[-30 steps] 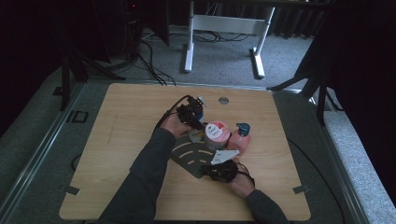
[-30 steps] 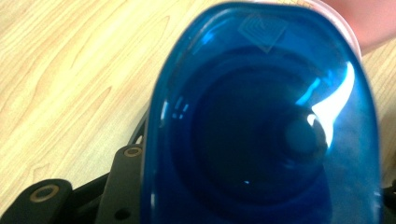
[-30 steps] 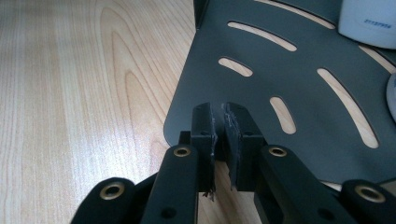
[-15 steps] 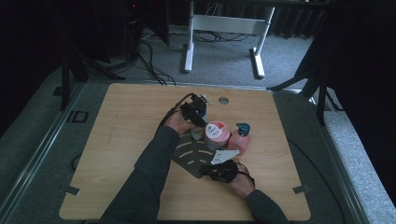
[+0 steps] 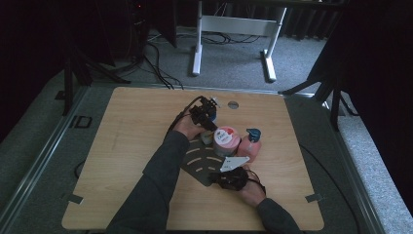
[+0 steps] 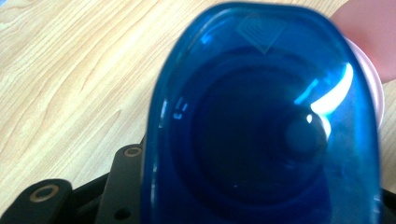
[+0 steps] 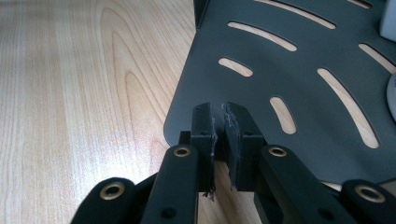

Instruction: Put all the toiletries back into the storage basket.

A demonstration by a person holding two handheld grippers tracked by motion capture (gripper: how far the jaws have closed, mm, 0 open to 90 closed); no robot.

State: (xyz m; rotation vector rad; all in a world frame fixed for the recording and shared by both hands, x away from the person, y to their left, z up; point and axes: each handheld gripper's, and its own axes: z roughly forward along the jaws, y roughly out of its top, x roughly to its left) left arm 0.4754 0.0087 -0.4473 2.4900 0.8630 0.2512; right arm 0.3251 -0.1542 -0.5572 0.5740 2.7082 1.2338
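A dark slotted board [image 5: 197,161] is lying on the wooden table [image 5: 122,146], and everything else is gathering around it. A pink tub [image 5: 225,140] with a white label is standing at the board's far edge, and a pink pump bottle [image 5: 249,145] with a blue top is standing just right of the tub. The left gripper [image 5: 203,113] is hovering beyond the board, just behind the tub. Its own view is showing a blue see-through cup [image 6: 266,121] held between its jaws, its inside looking dark. The right gripper [image 7: 219,140] is sitting at the board's near edge, jaws closing tight on that edge; its view is showing the slots up close.
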